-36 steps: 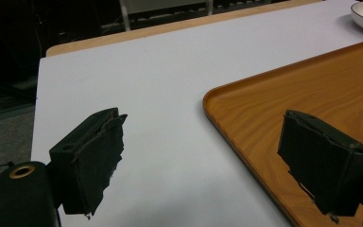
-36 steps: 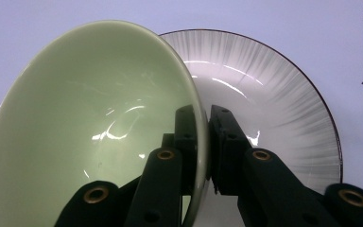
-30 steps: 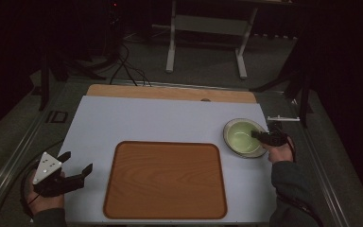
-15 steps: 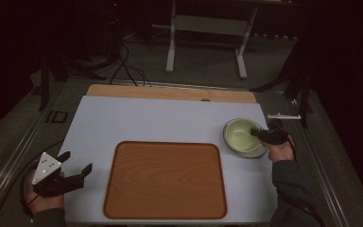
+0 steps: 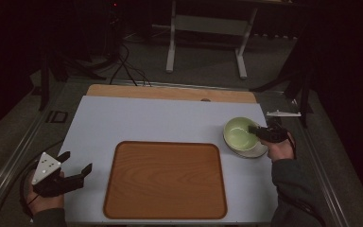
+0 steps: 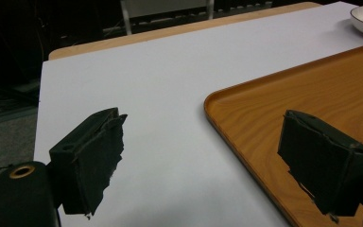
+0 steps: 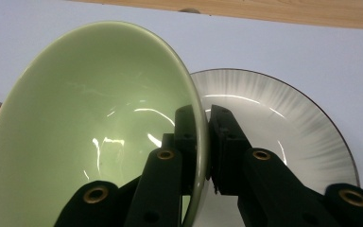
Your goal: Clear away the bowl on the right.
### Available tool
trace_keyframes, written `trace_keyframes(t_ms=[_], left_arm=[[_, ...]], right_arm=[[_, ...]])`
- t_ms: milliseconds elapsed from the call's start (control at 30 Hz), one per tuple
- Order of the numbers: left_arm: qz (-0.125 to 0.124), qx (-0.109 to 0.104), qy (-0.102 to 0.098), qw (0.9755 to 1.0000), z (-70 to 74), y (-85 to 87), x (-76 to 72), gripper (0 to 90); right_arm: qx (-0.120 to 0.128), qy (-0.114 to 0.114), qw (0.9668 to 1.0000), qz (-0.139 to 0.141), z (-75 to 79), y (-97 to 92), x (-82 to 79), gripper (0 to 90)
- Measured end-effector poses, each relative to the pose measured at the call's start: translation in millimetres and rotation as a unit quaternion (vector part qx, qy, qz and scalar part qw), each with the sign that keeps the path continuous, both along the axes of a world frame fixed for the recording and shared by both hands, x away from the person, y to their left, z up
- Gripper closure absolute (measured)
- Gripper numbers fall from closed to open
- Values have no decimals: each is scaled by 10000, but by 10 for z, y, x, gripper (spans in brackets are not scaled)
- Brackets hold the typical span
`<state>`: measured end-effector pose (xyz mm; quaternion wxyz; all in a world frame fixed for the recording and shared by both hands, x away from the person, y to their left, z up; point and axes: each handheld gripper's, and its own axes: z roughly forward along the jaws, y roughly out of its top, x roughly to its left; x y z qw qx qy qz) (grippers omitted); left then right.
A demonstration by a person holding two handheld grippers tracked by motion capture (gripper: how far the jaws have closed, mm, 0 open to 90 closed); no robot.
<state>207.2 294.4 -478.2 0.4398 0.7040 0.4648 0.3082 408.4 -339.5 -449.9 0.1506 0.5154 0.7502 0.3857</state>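
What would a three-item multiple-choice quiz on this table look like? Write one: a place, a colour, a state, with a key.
1. Where is the wooden tray?
A. near middle of the table
B. far left corner
C. on the floor

2. What colour is the bowl?
A. red
B. pale green
C. black

3. What is the right gripper doing?
A. hanging open
B. lying on the tray
C. clamping the bowl's rim

Key: 1 A, the high view shows it centred near the person. 2 B, its glaze is green. 3 C, its fingers pinch the rim above the plate.

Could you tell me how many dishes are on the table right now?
2: a green bowl, tilted, its rim pinched by the right gripper, and a white plate beneath it, right of the wooden tray.
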Motion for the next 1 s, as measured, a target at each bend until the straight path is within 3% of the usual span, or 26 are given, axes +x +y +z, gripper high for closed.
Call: trace_keyframes(t_ms=[1000], left_arm=[[-3,5,-23,10000,3,4,-4,145]], right_arm=[[81,-94,9983,567,176,351,-64,823]])
